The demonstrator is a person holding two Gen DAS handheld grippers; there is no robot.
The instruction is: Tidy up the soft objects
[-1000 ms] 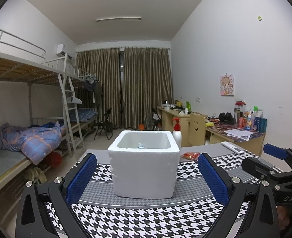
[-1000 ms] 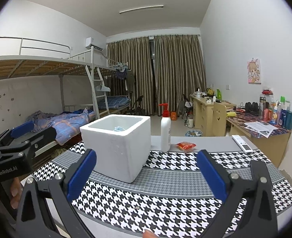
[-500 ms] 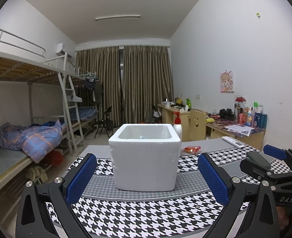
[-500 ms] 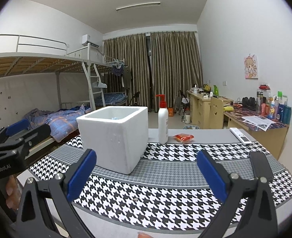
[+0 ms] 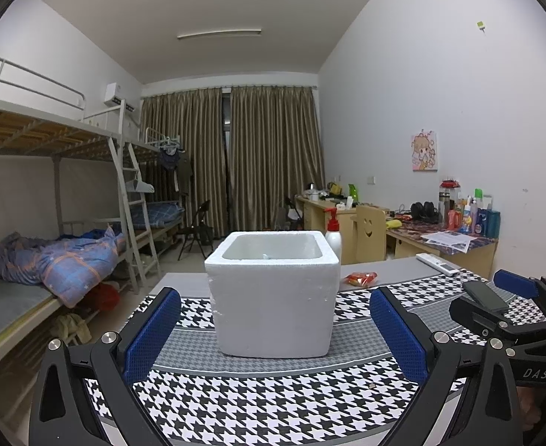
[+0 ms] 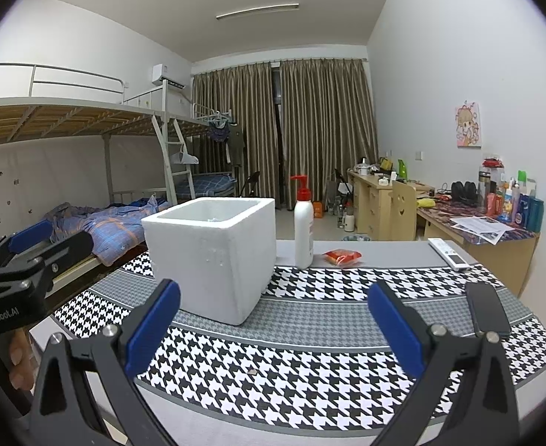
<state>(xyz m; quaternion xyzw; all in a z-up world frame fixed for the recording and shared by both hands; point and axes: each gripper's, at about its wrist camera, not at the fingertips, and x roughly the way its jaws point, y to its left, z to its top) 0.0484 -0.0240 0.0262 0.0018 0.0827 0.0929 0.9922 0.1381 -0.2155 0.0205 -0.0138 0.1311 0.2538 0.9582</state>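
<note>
A white foam box [image 5: 273, 293] stands open-topped on the houndstooth tablecloth [image 5: 273, 401]; it also shows in the right wrist view [image 6: 213, 256]. A bit of light blue stuff peeks over its far inner wall. My left gripper [image 5: 275, 330] is open and empty, just in front of the box. My right gripper [image 6: 273, 325] is open and empty, to the right of the box and nearer the table's front edge. Each gripper shows at the side of the other's view: the right one [image 5: 510, 316], the left one [image 6: 31, 249].
A white pump bottle with a red top [image 6: 304, 223] stands behind the box. A small red packet [image 6: 341, 256], a white remote [image 6: 449, 254] and a black phone [image 6: 486, 308] lie on the table's right part. Bunk beds are left, desks right.
Both grippers have dropped lower and drawn back, so I see less into the box. The black phone has come into view at the right. Both stay open.
</note>
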